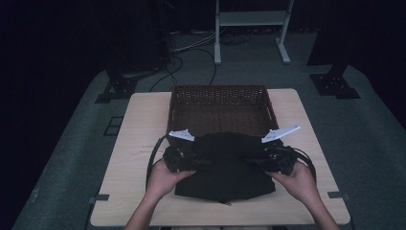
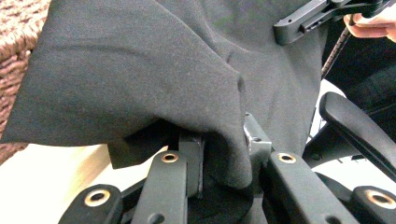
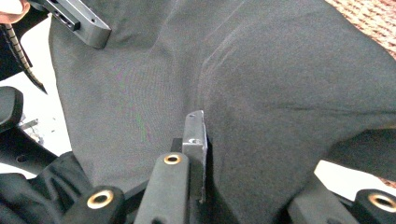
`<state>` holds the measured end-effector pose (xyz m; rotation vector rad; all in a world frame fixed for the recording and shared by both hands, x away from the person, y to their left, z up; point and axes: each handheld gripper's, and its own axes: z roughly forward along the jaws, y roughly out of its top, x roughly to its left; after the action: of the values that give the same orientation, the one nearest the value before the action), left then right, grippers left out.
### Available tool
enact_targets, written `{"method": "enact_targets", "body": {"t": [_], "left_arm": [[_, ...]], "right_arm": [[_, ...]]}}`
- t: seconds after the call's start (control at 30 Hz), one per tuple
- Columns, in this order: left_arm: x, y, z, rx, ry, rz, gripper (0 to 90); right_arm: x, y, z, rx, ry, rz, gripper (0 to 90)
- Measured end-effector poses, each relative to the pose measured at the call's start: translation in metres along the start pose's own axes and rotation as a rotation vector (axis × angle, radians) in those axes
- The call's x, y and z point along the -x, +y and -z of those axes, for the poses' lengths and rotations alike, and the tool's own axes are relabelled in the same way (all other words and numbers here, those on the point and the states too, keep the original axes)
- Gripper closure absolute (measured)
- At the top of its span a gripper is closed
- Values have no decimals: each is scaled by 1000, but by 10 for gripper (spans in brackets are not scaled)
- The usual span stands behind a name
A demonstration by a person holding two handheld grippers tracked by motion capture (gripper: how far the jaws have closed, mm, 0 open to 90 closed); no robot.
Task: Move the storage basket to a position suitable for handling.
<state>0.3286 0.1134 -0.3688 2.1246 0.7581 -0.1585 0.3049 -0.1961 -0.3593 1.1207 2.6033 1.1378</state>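
High view has one worktop (image 1: 139, 143), and one wicker basket (image 1: 218, 103) sitting just past the one folded black garment (image 1: 225, 167). So the cloth's next stop looks like straight ahead. Its long axis runs side to side, with left tongs (image 1: 189, 160) and right tongs (image 1: 256, 160) each clenched on an end, about equally near the basket.
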Motion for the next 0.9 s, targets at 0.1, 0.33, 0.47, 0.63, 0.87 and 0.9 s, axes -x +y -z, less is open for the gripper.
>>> {"method": "enact_targets", "body": {"t": [0.1, 0.33, 0.47, 0.63, 0.87, 0.9], "left_arm": [[1, 5, 3, -6, 2, -11, 748], [5, 18, 11, -6, 11, -26, 748], [6, 23, 13, -1, 12, -29, 747], [7, 33, 18, -5, 17, -39, 748], [9, 44, 25, -10, 30, -59, 747], [9, 47, 27, -6, 32, -61, 748]], "right_arm": [[0, 3, 3, 6, 0, 3, 751], [0, 10, 12, 22, -3, 4, 751], [0, 14, 16, 30, -5, 5, 751], [1, 21, 21, 37, -10, 10, 751], [3, 30, 28, 53, -7, 9, 751], [4, 33, 30, 59, -4, 11, 751]]}}
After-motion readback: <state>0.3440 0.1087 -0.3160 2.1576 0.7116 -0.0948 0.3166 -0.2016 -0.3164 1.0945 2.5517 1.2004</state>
